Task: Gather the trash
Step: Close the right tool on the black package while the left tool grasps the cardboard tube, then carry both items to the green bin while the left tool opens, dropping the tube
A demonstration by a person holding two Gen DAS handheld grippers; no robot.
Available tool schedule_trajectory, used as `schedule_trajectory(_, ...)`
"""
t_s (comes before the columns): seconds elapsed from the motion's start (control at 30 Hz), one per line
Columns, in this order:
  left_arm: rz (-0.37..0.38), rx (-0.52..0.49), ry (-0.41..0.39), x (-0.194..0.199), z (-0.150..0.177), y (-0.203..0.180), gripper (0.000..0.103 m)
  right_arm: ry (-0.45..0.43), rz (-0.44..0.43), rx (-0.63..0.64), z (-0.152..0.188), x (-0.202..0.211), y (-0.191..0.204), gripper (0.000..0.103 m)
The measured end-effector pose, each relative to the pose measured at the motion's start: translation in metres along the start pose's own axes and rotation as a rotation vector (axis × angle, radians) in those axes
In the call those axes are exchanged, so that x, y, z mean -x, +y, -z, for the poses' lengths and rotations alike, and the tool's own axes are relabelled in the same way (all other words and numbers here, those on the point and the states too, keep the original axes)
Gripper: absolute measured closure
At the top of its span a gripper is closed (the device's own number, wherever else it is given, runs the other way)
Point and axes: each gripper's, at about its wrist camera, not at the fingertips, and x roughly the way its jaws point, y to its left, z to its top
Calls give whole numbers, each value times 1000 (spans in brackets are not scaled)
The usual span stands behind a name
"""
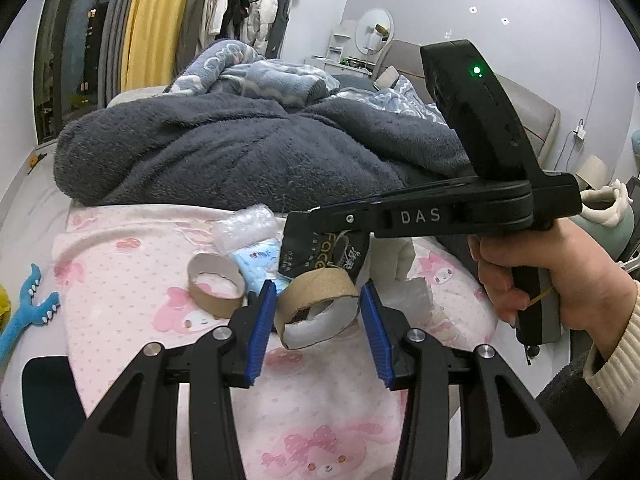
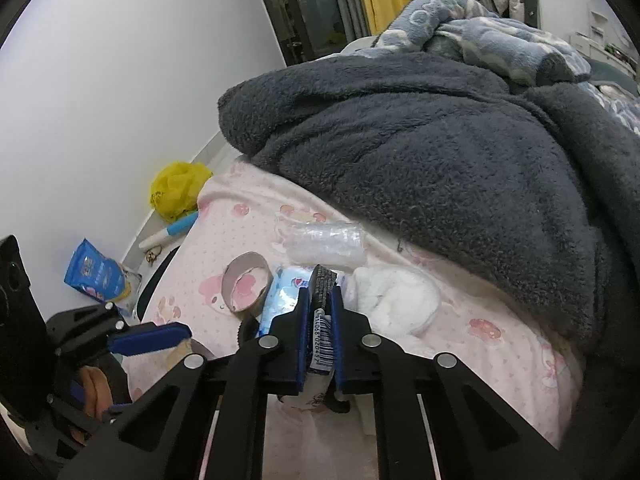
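Left hand-held gripper [image 1: 318, 320], left wrist view: pads straddle a torn cardboard roll [image 1: 316, 312] on the pink bedsheet [image 1: 132, 280]; contact unclear. Right hand-held gripper [image 2: 320, 320], right wrist view: clamped on a dark wrapper [image 2: 320, 312], lower end hidden.

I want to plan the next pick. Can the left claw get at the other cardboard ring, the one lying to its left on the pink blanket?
Probably not yet: the left claw already has a cardboard ring between its pads. The other cardboard ring lies uncovered beside it.
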Motion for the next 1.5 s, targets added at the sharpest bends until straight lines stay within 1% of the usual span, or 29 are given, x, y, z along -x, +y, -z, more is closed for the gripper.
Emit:
schedule_trajectory(0.2,-27,22,-30,20,0,13,57,-48,6,-10,-6,11,6,94)
schedule_trajectory(0.27,-41,30,-38,27,0,18,57,-67,-4,-19,-9,15,8,94)
schedule_trajectory(0.47,-101,66,-62,48,3,41,57,-117,-7,-21,-16,24,20,94)
schedule_trajectory(0.6,-157,97,-59,59,6,61,57,-127,-16,-23,-18,21,31,94)
schedule_trajectory(1.0,-315,180,11,81,29,119,57,-163,-35,0,-26,6,88,94)
schedule_trajectory(1.27,-381,243,61,97,52,161,57,-158,-59,45,-35,-14,134,94)
schedule_trajectory(1.5,-409,305,107,102,76,200,57,-128,-86,86,-40,-40,179,94)
